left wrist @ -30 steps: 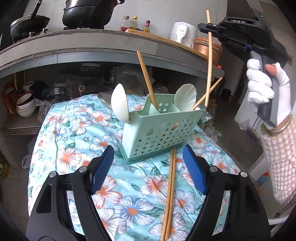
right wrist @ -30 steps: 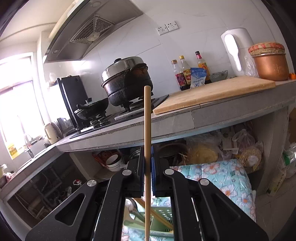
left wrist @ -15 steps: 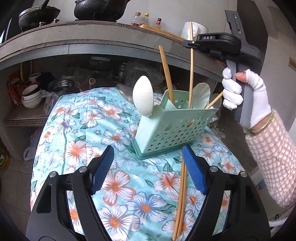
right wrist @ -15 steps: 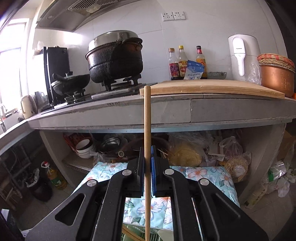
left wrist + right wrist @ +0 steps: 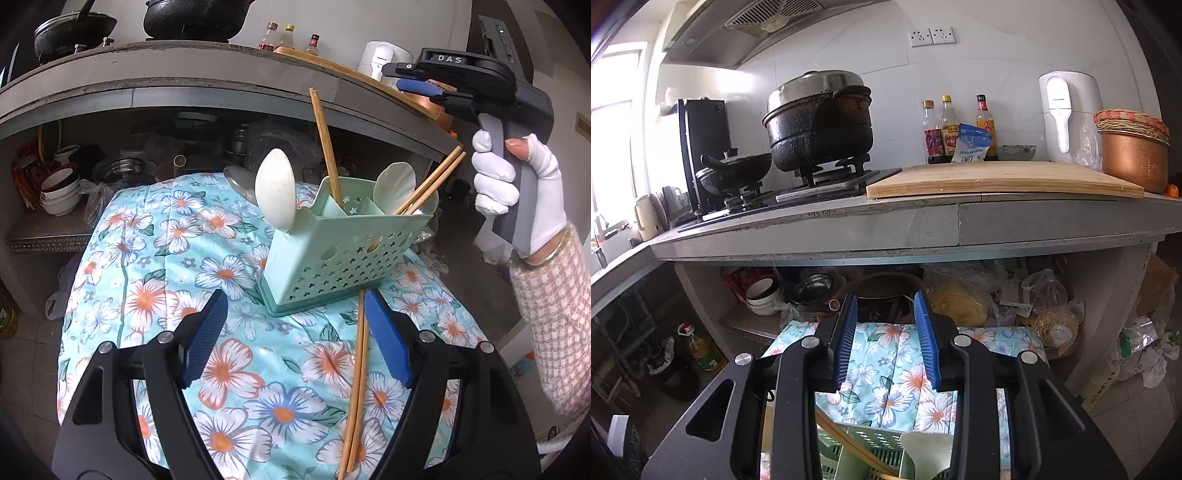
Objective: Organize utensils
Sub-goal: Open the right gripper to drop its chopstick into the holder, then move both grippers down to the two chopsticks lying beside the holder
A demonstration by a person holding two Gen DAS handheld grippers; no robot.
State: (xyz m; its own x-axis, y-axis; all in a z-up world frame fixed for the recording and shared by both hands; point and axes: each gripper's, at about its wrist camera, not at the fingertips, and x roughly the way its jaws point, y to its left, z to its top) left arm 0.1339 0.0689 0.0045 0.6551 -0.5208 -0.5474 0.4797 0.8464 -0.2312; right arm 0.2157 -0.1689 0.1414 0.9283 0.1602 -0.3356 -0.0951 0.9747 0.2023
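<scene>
Right gripper is being held open and empty above the caddy, left gripper also open and empty; the chopstick pair on the cloth is likely being lined up for the next pickup

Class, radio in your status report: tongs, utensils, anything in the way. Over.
Left tongs open, empty, low over floral cloth. Right tongs open, empty, above pale green perforated utensil caddy. Two wooden chopsticks on cloth, ends beside caddy. Nothing blocking them.

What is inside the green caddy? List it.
In the caddy: a white spoon, one chopstick standing up, a leaning chopstick pair and a pale green spoon. Their lower ends are hidden by its walls.
</scene>
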